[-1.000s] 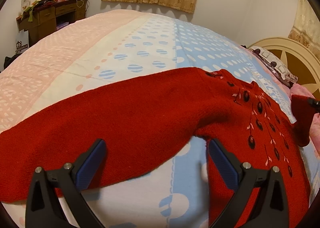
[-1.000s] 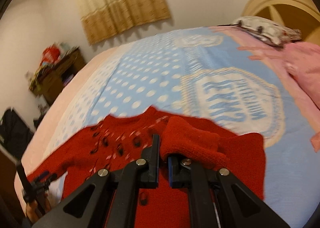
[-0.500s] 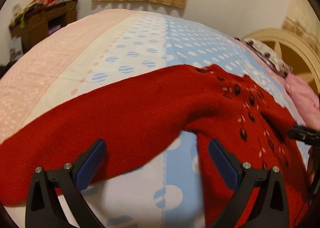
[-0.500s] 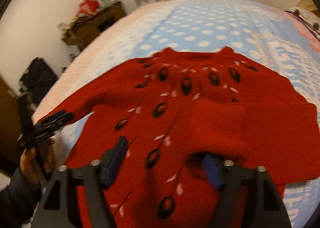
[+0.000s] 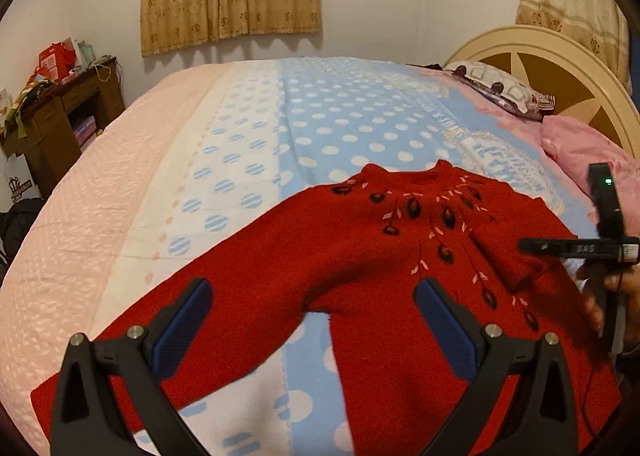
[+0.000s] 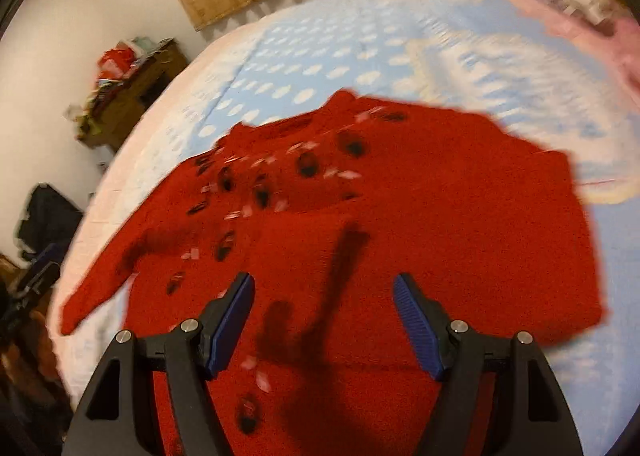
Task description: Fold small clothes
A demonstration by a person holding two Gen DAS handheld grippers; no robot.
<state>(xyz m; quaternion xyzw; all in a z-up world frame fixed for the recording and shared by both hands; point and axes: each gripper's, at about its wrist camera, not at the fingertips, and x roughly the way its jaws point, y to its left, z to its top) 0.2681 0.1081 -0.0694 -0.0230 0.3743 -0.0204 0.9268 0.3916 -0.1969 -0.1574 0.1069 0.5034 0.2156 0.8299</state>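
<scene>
A small red knitted sweater with dark flower embroidery lies flat, front up, on the bedspread. One sleeve stretches out to the left toward the bed's near edge. The other sleeve lies folded across the body of the sweater. My left gripper hovers open above the armpit area, nothing between its blue pads. My right gripper stands open over the lower body, empty; it also shows at the right edge as the right gripper, held by a hand.
The bed carries a blue dotted and pink spread. A round cream headboard, a patterned pillow and pink bedding lie at the right. A cluttered wooden desk stands far left, and a dark bag is on the floor.
My right gripper has let go of the sleeve, which now lies folded on the body, and stands open lower over the sweater. My left gripper has risen and drawn back.
</scene>
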